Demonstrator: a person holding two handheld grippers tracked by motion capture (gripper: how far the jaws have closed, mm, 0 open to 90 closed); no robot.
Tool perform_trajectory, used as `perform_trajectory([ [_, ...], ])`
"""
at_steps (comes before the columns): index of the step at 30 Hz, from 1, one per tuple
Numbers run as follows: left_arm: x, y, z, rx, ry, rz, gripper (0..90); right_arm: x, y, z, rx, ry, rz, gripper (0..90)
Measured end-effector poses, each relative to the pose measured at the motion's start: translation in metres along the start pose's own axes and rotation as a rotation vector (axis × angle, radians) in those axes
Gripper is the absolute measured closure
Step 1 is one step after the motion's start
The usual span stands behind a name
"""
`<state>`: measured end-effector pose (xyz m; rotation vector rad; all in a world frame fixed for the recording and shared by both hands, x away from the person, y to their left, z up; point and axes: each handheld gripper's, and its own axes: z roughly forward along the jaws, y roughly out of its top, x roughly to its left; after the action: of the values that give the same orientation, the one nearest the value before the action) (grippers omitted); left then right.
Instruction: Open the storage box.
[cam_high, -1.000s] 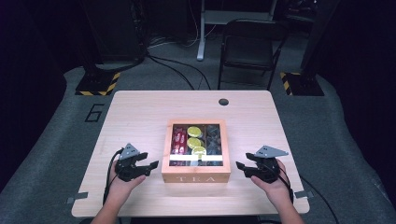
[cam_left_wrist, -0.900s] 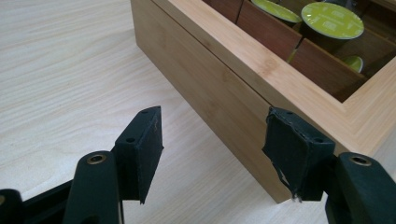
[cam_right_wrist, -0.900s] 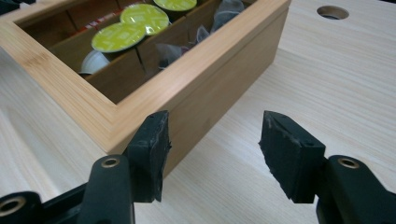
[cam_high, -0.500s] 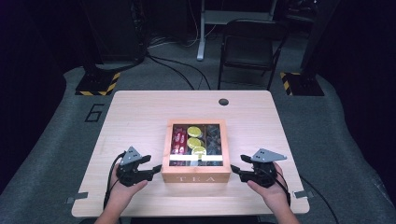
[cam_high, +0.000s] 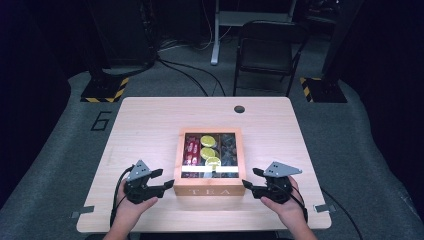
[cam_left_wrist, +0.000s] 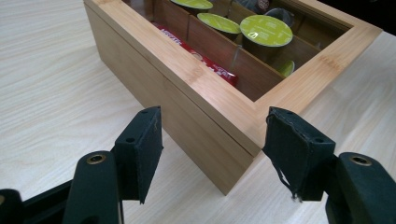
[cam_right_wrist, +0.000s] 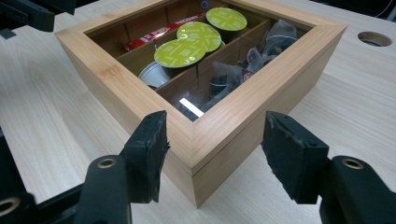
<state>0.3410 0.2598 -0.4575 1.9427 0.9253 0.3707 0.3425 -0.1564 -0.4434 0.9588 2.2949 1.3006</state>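
The tea box (cam_high: 209, 165) sits mid-table between the two claws, its glass lid down. The left claw (cam_left_wrist: 212, 156) is spread, with the box's near left corner between its pads and neither pad touching wood. The right claw (cam_right_wrist: 215, 156) is spread the same way around the near right corner. To lift the lid cleanly, each claw should probably slide in level, pinch the lid frame above the seam, and both rise together so the lid does not twist.
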Motion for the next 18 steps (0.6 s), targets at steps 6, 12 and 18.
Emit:
perform_trajectory([
  [6, -0.002, 0.0, 0.002, 0.002, -0.026, 0.009, 36.5, 0.005, -0.002, 0.008, 0.028, 0.009, -0.032, 40.3],
  [12, -0.007, -0.002, 0.008, 0.009, -0.032, 0.017, 36.4, 0.006, -0.005, 0.014, 0.061, 0.009, -0.043, 40.9],
  [18, -0.015, -0.004, 0.018, 0.048, -0.047, 0.06, 36.5, 0.006, -0.009, 0.02, 0.083, 0.015, -0.045, 41.3],
])
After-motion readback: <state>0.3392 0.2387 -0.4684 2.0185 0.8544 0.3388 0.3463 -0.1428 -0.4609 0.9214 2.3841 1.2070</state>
